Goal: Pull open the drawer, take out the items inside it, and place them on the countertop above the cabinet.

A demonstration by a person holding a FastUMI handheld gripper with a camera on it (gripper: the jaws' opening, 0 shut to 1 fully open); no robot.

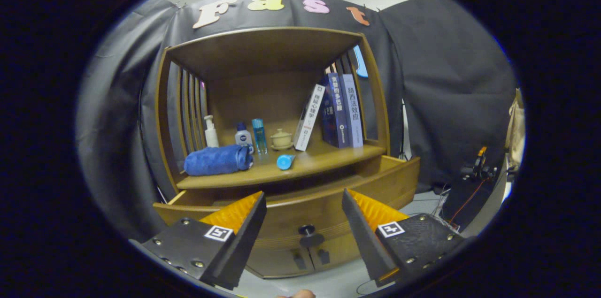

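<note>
Wooden cabinet (281, 223), centre of frame, with an open shelf bay above and a drawer (291, 199) below, pulled out toward the viewer; its interior is hidden behind the front panel, so contents cannot be told. Drawer front carries a round dark knob (306, 230), lower centre, with two small door handles (310, 257) beneath it. Gripper (304, 204): jaws apart, holding nothing, one finger at lower left and one at lower right, the knob in the gap between them and just beyond the tips. Table surface above the drawer (324, 159), left to right: rolled blue towel (218, 159) at the front left edge; white pump bottle (211, 133) behind it; small blue-capped bottle (243, 136); tall clear blue bottle (258, 135); lidded pale cup on a saucer (281, 139); blue cylinder lying on its side (285, 162) near the front edge; one white book leaning (310, 117) against two upright blue books (342, 110). Open room: bare wood strip at centre right front of the table, ahead of the books. Slatted side walls close in both ends of the bay. Cables and dark equipment (474, 171) at right of frame, well apart from the cabinet.
</note>
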